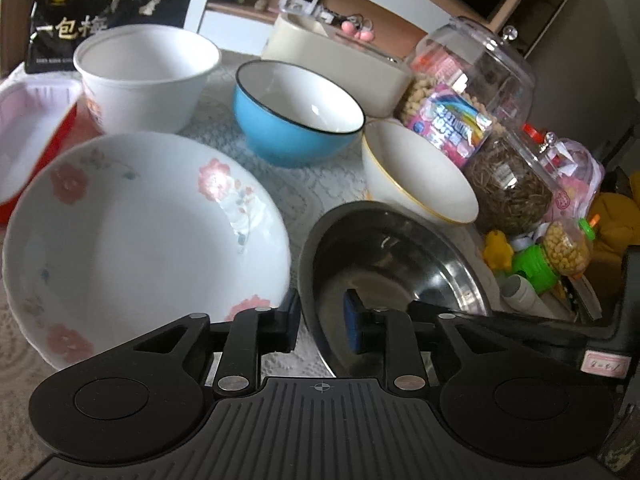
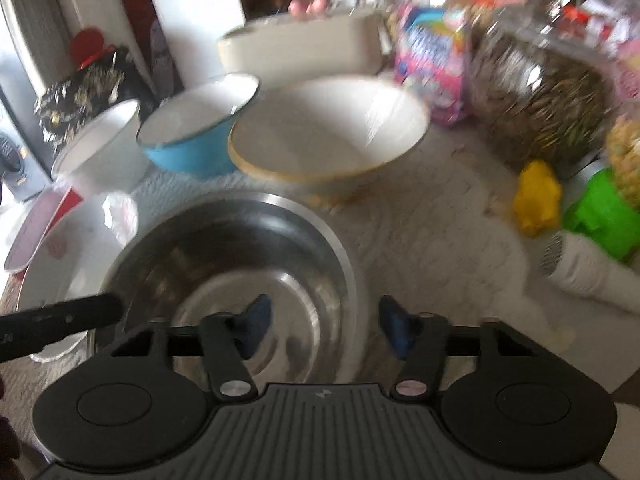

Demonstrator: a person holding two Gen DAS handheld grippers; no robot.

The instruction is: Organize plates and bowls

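Observation:
A steel bowl (image 1: 400,264) sits on the white cloth, also in the right wrist view (image 2: 240,256). My left gripper (image 1: 320,320) is open, its jaws either side of the steel bowl's left rim, not closed on it. My right gripper (image 2: 324,328) is open, its jaws straddling the bowl's right rim. A floral plate (image 1: 132,240) lies to the left. Behind are a blue bowl (image 1: 296,116), a gold-rimmed white bowl (image 1: 420,176) and a white paper bowl (image 1: 144,76). The right wrist view is blurred.
Clear jars of snacks (image 1: 480,92) and a jar of dried tea (image 1: 508,184) crowd the right side, with yellow and green toys (image 2: 536,196). A cream box (image 1: 340,52) stands at the back. A red-edged tray (image 1: 32,128) is at the left.

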